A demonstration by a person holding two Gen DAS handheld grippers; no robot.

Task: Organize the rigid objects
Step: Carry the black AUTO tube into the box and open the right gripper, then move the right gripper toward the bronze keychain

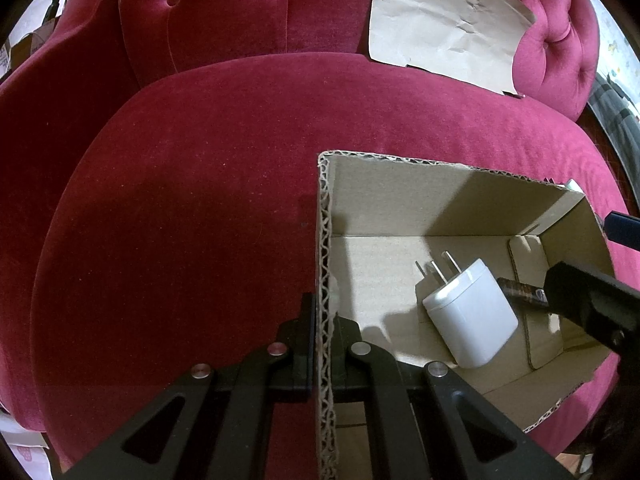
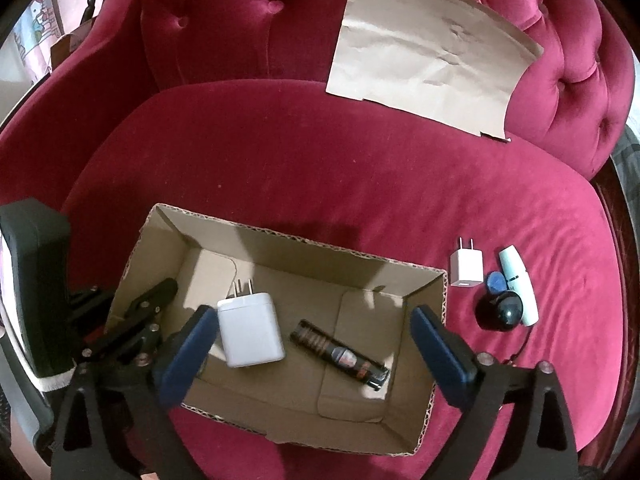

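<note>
While the left gripper [image 1: 320, 344] clamps the wall of the cardboard box [image 2: 280, 236], a big white charger [image 2: 250, 334] and a dark lighter [image 2: 340, 356] lie inside. Spread wide and empty, the right gripper [image 2: 316, 344] hovers above them. A small charger [image 2: 465, 268], white tube [image 2: 518, 284], blue pick [image 2: 496, 282] and black ball [image 2: 500, 310] wait on the red cushion [image 2: 320, 168].

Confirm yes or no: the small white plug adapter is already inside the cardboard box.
No. In the right wrist view the small white plug adapter lies on the red cushion, outside the cardboard box, beside its right wall.

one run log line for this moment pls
left claw: shut on box wall | right claw: open over box | in box: white charger, black lighter
</note>
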